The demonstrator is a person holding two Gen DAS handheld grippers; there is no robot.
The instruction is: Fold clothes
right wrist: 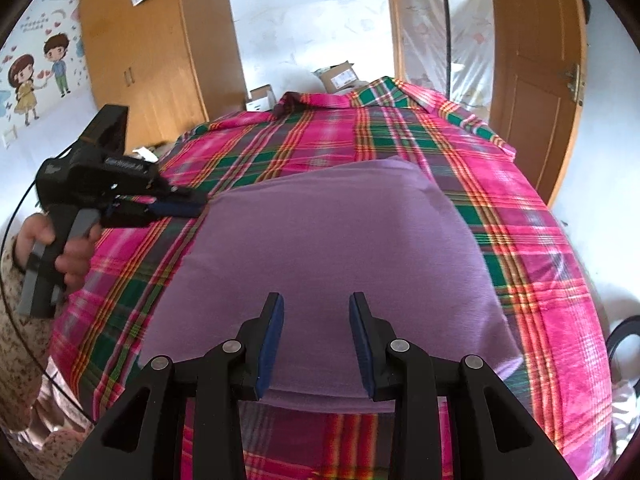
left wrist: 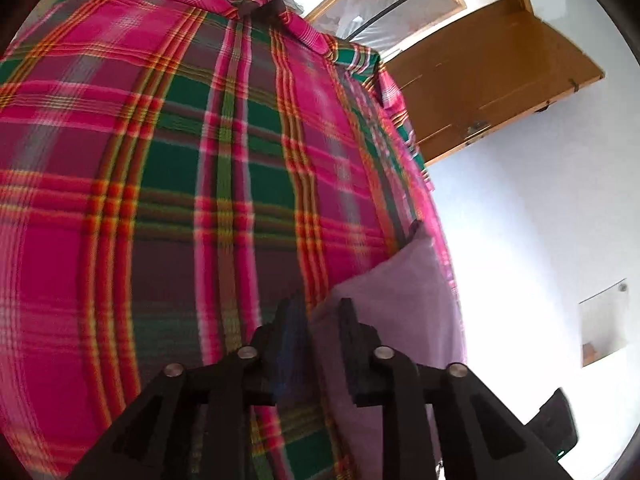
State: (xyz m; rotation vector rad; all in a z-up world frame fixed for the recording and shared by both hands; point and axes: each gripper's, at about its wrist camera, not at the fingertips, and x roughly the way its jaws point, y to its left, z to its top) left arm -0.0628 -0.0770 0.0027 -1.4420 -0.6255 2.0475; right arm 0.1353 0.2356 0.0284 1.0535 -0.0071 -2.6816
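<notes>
A purple cloth (right wrist: pixel 332 232) lies folded into a rough rectangle on the plaid bed cover (right wrist: pixel 532 240). My right gripper (right wrist: pixel 316 304) is open over the cloth's near edge, nothing between its fingers. My left gripper (right wrist: pixel 192 204), held by a hand (right wrist: pixel 72 248), reaches in from the left to the cloth's far-left corner. In the left wrist view its fingers stand close together, and my left gripper (left wrist: pixel 322 312) has the edge of the purple cloth (left wrist: pixel 400 284) running between them, so it is shut on the cloth.
The pink, green and orange plaid cover (left wrist: pixel 180 160) spans the whole bed. Cardboard boxes (right wrist: pixel 340 76) sit beyond its far end. A wooden wardrobe (right wrist: pixel 140 52) stands far left and a wooden door (right wrist: pixel 536 72) far right. A sleeve with a floral print (right wrist: pixel 16 300) is at the left edge.
</notes>
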